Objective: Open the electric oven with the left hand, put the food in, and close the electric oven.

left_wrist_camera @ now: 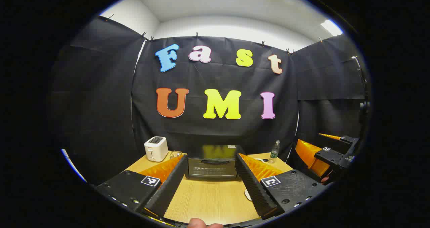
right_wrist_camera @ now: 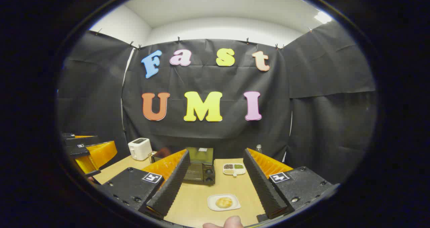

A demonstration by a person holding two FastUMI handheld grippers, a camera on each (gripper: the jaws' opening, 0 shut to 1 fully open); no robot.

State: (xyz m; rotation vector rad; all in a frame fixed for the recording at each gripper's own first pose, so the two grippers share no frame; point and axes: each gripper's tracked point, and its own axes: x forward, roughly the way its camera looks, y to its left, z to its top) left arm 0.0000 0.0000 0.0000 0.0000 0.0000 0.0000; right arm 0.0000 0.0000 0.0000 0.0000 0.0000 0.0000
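The dark electric oven (left_wrist_camera: 211, 167) stands at the back of the wooden table (left_wrist_camera: 208, 201), door shut, its handle across the top of the door. My left gripper (left_wrist_camera: 211, 158) faces it from a distance, open and holding nothing. In the right gripper view the oven (right_wrist_camera: 201, 170) is left of centre. A round bun (right_wrist_camera: 224, 202) lies on a small white plate (right_wrist_camera: 212, 204) in front of my right gripper (right_wrist_camera: 216, 152), which is open, holding nothing, and above the table. Each gripper shows at the edge of the other's view: the right gripper (left_wrist_camera: 331, 155) and the left gripper (right_wrist_camera: 89, 152).
A white toaster (left_wrist_camera: 156, 148) and a small glass (left_wrist_camera: 174, 154) stand left of the oven. A bottle (left_wrist_camera: 274, 151) is at the back right. A divided white dish (right_wrist_camera: 234, 169) with food sits right of the oven. Black cloth walls close in the table.
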